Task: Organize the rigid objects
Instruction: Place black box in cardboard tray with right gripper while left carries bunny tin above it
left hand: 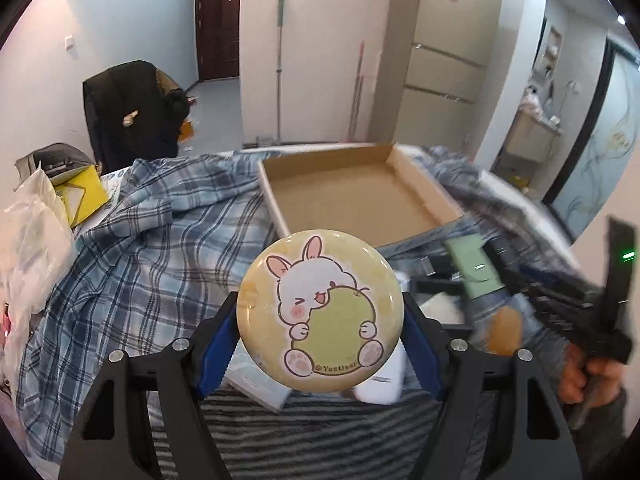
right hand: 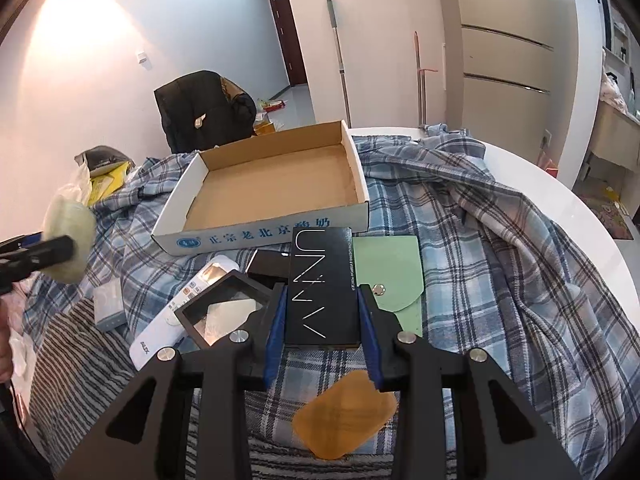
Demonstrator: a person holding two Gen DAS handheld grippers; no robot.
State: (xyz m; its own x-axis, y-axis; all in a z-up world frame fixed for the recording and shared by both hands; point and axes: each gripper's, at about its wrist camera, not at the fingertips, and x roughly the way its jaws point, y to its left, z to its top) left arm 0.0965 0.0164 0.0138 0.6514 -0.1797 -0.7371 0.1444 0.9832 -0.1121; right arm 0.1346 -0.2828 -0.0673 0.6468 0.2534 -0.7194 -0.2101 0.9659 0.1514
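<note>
Cardboard tray (right hand: 276,184) lies just beyond both tools: left tool (left hand: 320,312) clamps round badge (left hand: 320,312); right tool (right hand: 322,304) clamps black box (right hand: 322,284), long axis pointing trayward.

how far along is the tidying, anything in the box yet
Nothing is done yet: the cardboard box is empty. In hand: the left gripper is shut on a round bunny badge, and the right gripper is shut on a black box. Left on the plaid cloth: a green pouch, a white remote, a black frame and an orange pad.
</note>
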